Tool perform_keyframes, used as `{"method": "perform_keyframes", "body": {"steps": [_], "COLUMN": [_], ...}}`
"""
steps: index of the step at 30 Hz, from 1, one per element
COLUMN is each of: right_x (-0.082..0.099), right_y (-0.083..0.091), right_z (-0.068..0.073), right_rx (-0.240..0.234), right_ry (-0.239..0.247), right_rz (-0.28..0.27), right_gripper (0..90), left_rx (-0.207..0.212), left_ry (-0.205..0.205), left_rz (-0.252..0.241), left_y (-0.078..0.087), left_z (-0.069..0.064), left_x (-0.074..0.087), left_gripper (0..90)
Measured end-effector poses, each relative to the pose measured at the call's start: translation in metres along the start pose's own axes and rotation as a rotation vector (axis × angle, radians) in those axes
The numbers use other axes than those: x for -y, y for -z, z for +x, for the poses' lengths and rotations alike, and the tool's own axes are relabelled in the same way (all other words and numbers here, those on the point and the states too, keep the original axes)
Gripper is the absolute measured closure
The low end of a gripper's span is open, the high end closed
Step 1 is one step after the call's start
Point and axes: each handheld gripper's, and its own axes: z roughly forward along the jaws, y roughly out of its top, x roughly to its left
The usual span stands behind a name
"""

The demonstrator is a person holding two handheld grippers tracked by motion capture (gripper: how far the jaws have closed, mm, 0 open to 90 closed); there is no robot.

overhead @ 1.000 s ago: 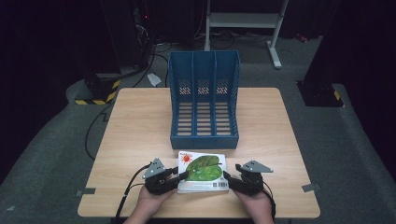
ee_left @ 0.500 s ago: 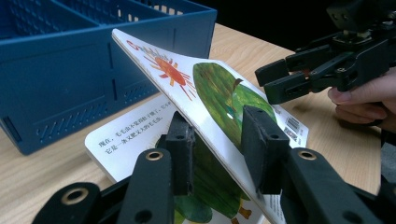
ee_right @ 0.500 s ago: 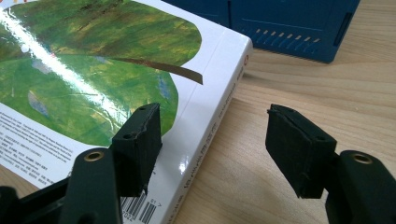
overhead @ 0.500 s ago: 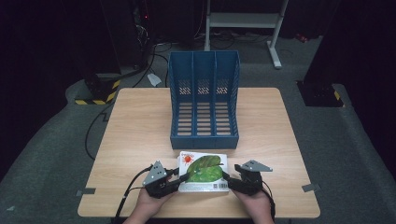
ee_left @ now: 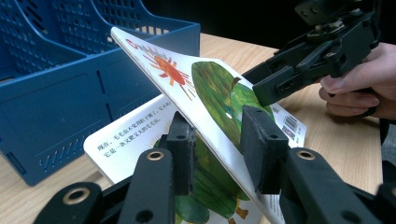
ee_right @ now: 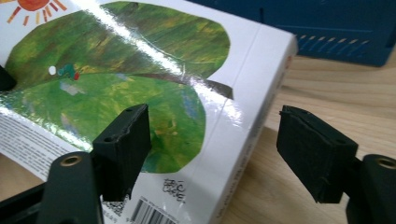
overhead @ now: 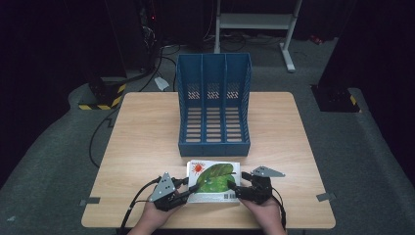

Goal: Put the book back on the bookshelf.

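A picture book (overhead: 214, 177) with a green leaf and an orange sun on its cover lies on the table in front of the blue rack. My left gripper (overhead: 188, 188) holds the front cover (ee_left: 210, 88) raised at a slant, its jaws (ee_left: 219, 135) shut on it, one pad under and one on top; the inside page shows below. My right gripper (overhead: 234, 187) is at the book's spine side (ee_right: 140, 79). Its jaws (ee_right: 215, 135) have just been opening and stand wide, one above the cover, one off over the table, not pressing. The right gripper (ee_left: 275, 79) also appears past the cover.
A blue three-slot file rack (overhead: 214, 105) stands in the middle of the wooden table (overhead: 147, 127), just behind the book. Cables trail from both grippers toward the near edge. Dark floor, a white stand and striped blocks lie beyond the table.
The right gripper's jaws have spread apart beside the book. The left gripper has shifted slightly toward the near edge with the cover in it. The book and rack stay put.
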Motion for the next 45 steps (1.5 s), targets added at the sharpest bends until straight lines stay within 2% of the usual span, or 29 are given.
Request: {"method": "perform_keyframes", "body": {"steps": [1,2,7,9,15,18,22,27,30,35,45], "right_x": [0.000,0.000,0.001,0.001,0.000,0.000,-0.001,-0.001,-0.001,-0.002,-0.002], "right_y": [0.000,-0.002,-0.007,-0.007,-0.002,0.003,0.007,0.010,0.014,0.018,0.025], "right_z": [0.000,-0.001,-0.003,-0.003,-0.002,0.000,0.002,0.004,0.006,0.007,0.010], "right_rx": [0.000,-0.023,-0.075,-0.075,-0.057,-0.026,-0.004,0.013,0.030,0.045,0.057], "right_ry": [0.000,-0.012,-0.042,-0.045,-0.040,-0.020,0.007,0.019,0.038,0.064,0.098], "right_rz": [0.000,0.006,0.018,0.019,0.008,-0.021,-0.048,-0.066,-0.096,-0.129,-0.171], "right_gripper": [24.1,22.7,21.7,21.8,26.4,32.4,35.5,38.0,41.5,44.4,46.8], "left_rx": [-0.002,-0.002,-0.003,-0.003,-0.012,-0.027,-0.033,-0.042,-0.049,-0.051,-0.074], "left_ry": [-0.008,-0.017,-0.027,-0.025,-0.013,0.015,0.026,0.045,0.056,0.056,0.022], "left_rz": [-0.003,-0.006,-0.008,-0.008,-0.001,0.008,0.012,0.014,0.022,0.046,0.105], "left_y": [0.000,0.000,0.000,0.000,0.000,-0.001,-0.002,-0.002,-0.003,-0.004,-0.010], "left_z": [0.000,0.000,-0.001,-0.001,-0.001,0.001,0.001,0.001,0.002,0.003,0.003], "left_x": [0.000,0.001,0.001,0.001,0.001,0.002,0.002,0.003,0.003,0.005,0.010], "left_gripper": [65.6,65.6,65.6,65.6,65.7,65.6,65.8,66.3,66.6,67.3,68.7]}}
